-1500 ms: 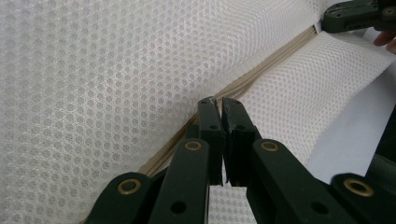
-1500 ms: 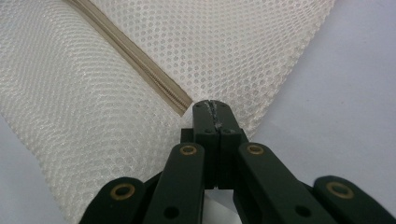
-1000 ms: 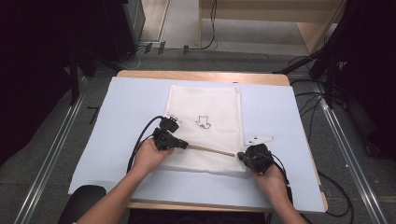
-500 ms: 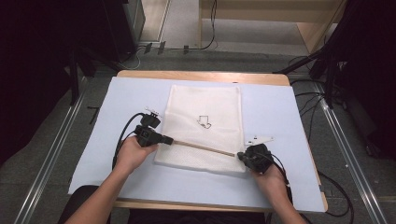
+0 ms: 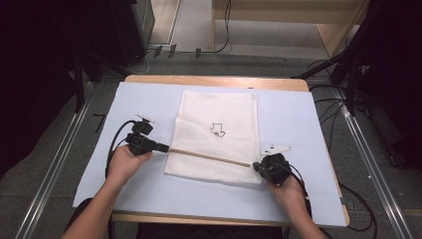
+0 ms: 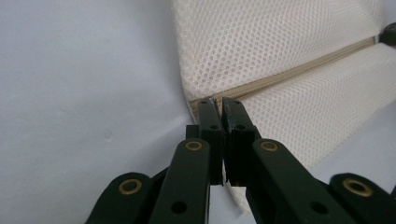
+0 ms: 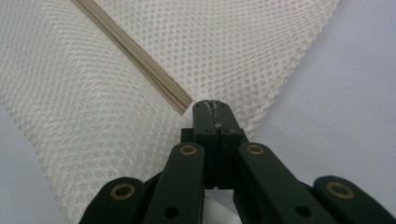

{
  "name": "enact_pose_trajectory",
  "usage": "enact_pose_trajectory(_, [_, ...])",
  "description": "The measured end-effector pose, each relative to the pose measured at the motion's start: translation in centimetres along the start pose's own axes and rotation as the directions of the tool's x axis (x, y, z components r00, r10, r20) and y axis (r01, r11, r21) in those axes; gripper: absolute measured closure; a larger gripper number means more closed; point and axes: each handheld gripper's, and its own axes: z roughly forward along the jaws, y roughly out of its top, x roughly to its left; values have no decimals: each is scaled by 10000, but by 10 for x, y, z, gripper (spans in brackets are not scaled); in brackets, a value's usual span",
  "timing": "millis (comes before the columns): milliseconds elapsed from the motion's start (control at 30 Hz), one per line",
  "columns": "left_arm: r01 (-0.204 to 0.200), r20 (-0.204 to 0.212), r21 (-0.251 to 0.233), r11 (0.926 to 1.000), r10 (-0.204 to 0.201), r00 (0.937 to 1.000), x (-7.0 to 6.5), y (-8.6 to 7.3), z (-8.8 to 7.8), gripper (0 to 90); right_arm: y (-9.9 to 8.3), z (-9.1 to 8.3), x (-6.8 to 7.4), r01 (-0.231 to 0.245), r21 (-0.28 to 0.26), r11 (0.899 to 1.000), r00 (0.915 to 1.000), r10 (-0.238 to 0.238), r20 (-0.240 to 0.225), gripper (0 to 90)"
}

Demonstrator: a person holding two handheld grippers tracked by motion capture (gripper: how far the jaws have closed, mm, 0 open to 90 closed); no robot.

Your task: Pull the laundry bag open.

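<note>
Here, both grippers are pinching the bag's (image 5: pixel 219 134) zipper (image 5: pixel 209 157) on the table (image 5: pixel 298 119): left gripper (image 5: pixel 166 148) pulling the slider end, right gripper (image 5: pixel 255 166) anchoring; keeping the pull straight along the zipper is helping.

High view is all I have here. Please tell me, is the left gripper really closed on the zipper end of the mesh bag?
Observer: Yes. In the left gripper view the left gripper is shut on the zipper at the bag's edge.
Operator: And the right one?
Observer: The right gripper is shut on the mesh bag beside the zipper's other end.
Operator: Is the zipper open?
Observer: It looks closed along the stretch seen up close.
</note>
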Motion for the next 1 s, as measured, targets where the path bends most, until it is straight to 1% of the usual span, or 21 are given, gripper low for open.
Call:
enact_pose_trajectory(67, [144, 217, -5, 9999, -143, 9997, 3, 0, -1, 892, 0, 0, 0, -54, 18, 10000, 10000, 54, -19, 900])
enact_pose_trajectory(133, [147, 227, -9, 9999, -147, 9996, 3, 0, 0, 892, 0, 0, 0, 15, 8, 10000, 10000, -15, 0, 900])
enact_pose_trajectory(167, [128, 273, 7, 9999, -128, 9995, 2, 0, 1, 892, 0, 0, 0, -58, 21, 10000, 10000, 58, -34, 900])
enact_pose_trajectory(200, [129, 273, -40, 9999, -128, 9995, 2, 0, 1, 891, 0, 0, 0, -37, 17, 10000, 10000, 37, -40, 900])
enact_pose_trajectory(233, [118, 289, 12, 9999, -119, 9995, 3, 0, 1, 891, 0, 0, 0, -42, 12, 10000, 10000, 42, -44, 900])
enact_pose_trajectory(367, [162, 512, -47, 9999, -159, 9986, 6, -2, 2, 890, 0, 0, -1, -35, 15, 10000, 10000, 35, -85, 900])
enact_pose_trajectory(600, [92, 577, -142, 9999, -83, 9983, 5, -2, 3, 888, 0, -1, -3, -169, 23, 9999, 9995, 170, -283, 900])
enact_pose_trajectory(700, [114, 693, -137, 9998, -105, 9975, 7, -3, 4, 886, 0, -1, -3, -166, 31, 9999, 9994, 167, -291, 900])
enact_pose_trajectory(800, [129, 666, -262, 9996, -112, 9977, 8, -3, 3, 885, 0, 0, -4, -129, -13, 9999, 9994, 128, -328, 900])
enact_pose_trajectory(900, [279, 773, -223, 9994, -261, 9967, 11, -4, 5, 878, 0, 0, -5, -130, -10, 9999, 9993, 130, -361, 900])
enact_pose_trajectory(933, [309, 865, -109, 9995, -299, 9958, 13, -5, 6, 873, 0, 0, -5, -127, -10, 9999, 9992, 126, -370, 900])
enact_pose_trajectory(967, [424, 965, -167, 9990, -406, 9945, 14, -6, 7, 869, 0, -1, -5, -133, -10, 9999, 9992, 133, -384, 900])
enact_pose_trajectory(1000, [453, 1053, -157, 9988, -434, 9935, 14, -6, 7, 868, 0, -1, -5, -140, -3, 9999, 9991, 140, -402, 900])
